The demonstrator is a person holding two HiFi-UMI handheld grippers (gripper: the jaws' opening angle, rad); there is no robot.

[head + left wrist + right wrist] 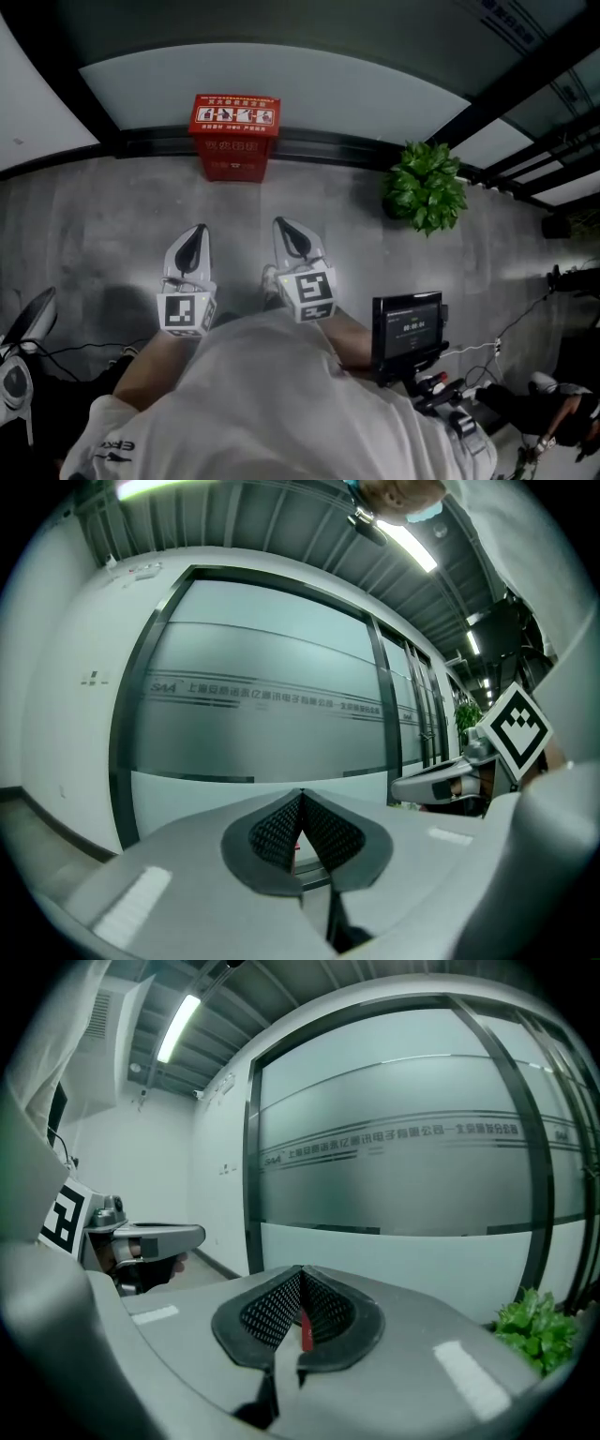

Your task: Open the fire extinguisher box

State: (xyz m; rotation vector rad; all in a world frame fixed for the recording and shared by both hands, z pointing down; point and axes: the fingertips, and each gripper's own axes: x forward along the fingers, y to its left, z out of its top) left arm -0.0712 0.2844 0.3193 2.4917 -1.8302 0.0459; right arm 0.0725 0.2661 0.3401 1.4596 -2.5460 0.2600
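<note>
Sitting on grey floor (94, 225) against frosted glass wall (281, 84): red fire extinguisher box (234, 136). Jaws closed, empty: left gripper (195, 246), right gripper (298, 234).

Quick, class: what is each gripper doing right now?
Left gripper: closed, holding nothing.
Right gripper: closed, holding nothing.

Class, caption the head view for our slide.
Left tool and right tool, both shut, face the red fire extinguisher box.
</note>
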